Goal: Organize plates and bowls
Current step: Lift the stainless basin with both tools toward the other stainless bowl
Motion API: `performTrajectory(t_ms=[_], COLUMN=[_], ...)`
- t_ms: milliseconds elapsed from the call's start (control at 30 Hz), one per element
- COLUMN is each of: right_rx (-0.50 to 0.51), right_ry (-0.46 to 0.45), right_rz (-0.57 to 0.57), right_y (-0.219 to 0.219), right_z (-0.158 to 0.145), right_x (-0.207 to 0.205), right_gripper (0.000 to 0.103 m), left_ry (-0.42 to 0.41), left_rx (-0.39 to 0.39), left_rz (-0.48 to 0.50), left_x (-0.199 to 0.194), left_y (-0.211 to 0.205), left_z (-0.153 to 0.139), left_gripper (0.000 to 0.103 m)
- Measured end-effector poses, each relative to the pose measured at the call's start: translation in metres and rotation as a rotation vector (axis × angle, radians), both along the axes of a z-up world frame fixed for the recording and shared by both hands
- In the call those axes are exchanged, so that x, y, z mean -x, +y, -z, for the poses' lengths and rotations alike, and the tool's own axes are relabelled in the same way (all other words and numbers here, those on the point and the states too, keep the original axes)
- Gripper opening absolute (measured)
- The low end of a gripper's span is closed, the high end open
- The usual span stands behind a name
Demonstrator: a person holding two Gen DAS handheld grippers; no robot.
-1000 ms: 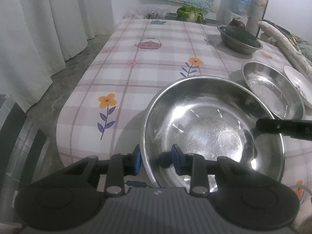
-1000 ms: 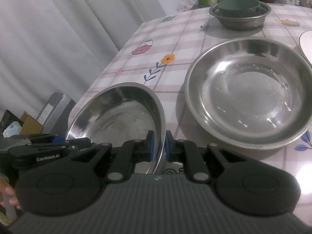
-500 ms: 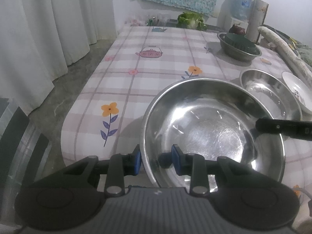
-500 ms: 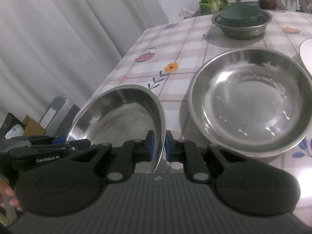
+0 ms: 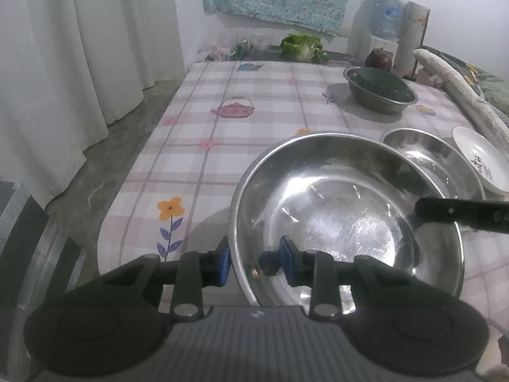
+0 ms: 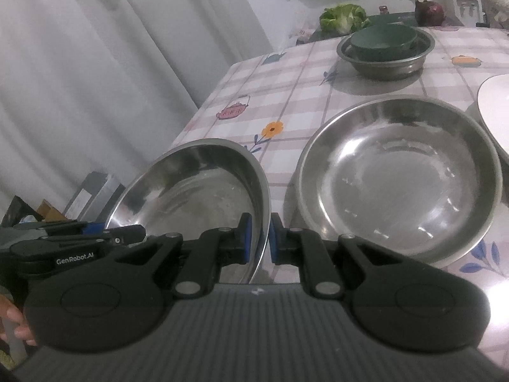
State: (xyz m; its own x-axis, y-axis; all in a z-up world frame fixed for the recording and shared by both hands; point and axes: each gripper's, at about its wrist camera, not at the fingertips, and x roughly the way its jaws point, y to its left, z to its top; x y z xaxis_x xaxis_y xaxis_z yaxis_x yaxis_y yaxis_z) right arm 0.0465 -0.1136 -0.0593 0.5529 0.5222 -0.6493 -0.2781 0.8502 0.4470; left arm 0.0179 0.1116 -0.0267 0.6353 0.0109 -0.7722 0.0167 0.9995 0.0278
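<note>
Between both grippers' fingers (image 5: 221, 262), shiny round steel bowl (image 5: 346, 219) (scratched inside)

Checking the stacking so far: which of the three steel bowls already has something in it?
The far steel bowl: a dark green bowl sits in it. The held bowl, gripped by both grippers, and the bowl beside it are empty.

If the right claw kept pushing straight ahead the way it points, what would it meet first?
Likely the checked tablecloth; the right claw already grips the large steel bowl, whose rim fills its line. Depth is unclear.
</note>
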Motion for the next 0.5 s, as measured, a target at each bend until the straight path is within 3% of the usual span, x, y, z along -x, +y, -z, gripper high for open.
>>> performTrajectory(t_ms=[500], right_rx=[-0.018], right_ry=[-0.023], right_rz=[0.057], right_y=[-0.029], right_z=[-0.009], right_x=[-0.008], right_gripper=[0.011], left_ry=[-0.032], left_rx=[-0.015], left_rz=[0.053], left_x=[-0.021], left_y=[-0.030], left_z=[-0.013], left_gripper=[0.032])
